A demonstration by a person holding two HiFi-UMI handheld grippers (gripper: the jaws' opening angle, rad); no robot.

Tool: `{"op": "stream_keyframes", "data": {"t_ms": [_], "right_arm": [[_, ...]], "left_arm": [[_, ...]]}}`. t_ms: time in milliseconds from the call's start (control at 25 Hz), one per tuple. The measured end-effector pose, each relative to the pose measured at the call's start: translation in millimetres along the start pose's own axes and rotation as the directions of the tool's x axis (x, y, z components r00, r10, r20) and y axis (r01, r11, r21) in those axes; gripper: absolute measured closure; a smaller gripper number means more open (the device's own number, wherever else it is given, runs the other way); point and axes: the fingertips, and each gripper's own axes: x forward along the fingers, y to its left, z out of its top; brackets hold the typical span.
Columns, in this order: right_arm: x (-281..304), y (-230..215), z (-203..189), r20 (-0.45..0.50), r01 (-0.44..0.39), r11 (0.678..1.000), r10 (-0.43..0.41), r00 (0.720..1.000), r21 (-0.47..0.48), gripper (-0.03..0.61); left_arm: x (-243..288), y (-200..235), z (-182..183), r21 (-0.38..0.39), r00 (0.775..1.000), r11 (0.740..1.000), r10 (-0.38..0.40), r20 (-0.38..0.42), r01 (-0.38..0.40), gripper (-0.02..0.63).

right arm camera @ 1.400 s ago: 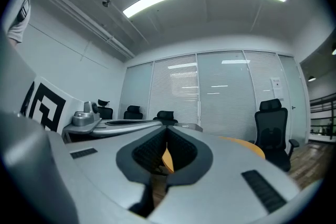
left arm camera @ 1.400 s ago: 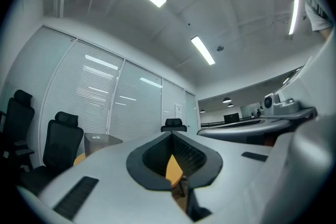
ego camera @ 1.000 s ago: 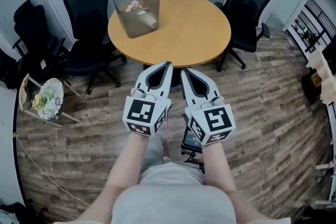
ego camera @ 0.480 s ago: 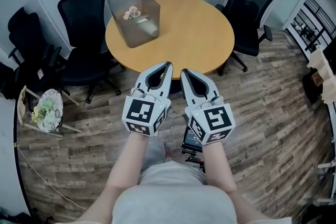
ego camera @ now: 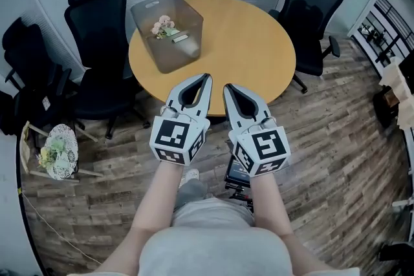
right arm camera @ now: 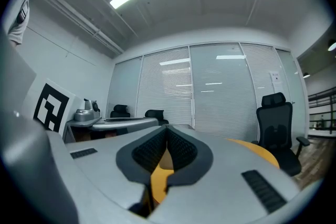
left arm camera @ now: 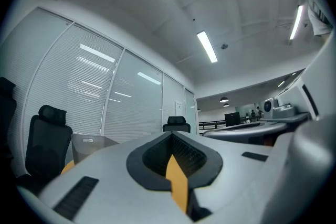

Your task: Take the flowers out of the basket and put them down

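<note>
Honey-coloured wood fills the middle of my head view: the round wooden table (ego camera: 246,42) lies ahead. Towards its far left side stands the translucent grey plastic basket (ego camera: 187,52), with the small bunch of pale pink flowers (ego camera: 162,26) lying low inside it. I hold both tools side by side in front of me, pointing at the table and well apart from the basket. The white two-jaw left gripper (ego camera: 206,78) has its jaws pressed together with nothing between them, and the matching right gripper (ego camera: 227,86) is likewise closed and empty. I judge this to be the approach, with nothing of the task done yet. To do it well, I would spread the jaws of the left gripper, on the basket's side, before it crosses the rim. I would then come in from above and pinch the stems rather than the blooms. The basket looks light, so I would brace its wall with the right gripper.
</note>
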Motion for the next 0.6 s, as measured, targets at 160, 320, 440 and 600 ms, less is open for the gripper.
{"op": "stream_keyframes", "data": {"t_ms": [160, 320, 440, 600], "right_arm": [[33.9, -6.3, -2.6, -0.007, 0.014, 1.000, -0.014, 1.000, 0.003, 0.554], [67.8, -6.5, -1.9, -0.010, 0.017, 1.000, -0.017, 1.000, 0.000, 0.554], [92.3, -9.5, -4.2, -0.017, 0.026, 1.000, -0.026, 1.000, 0.001, 0.554], [125.1, -14.4, -4.8, -0.016, 0.039, 0.999, -0.039, 0.999, -0.009, 0.554]], "left_arm": [[17.4, 29.1, -1.7, -0.004, 1.000, 1.000, -0.007, -0.002, 0.007, 0.609], [32.5, 59.3, -1.7, -0.014, 1.000, 1.000, -0.016, -0.004, 0.016, 0.609], [43.6, 79.2, -3.0, -0.020, 1.000, 1.000, -0.023, -0.004, 0.023, 0.609], [59.9, 105.9, -4.4, -0.014, 1.000, 1.000, -0.027, -0.005, 0.027, 0.609]]}}
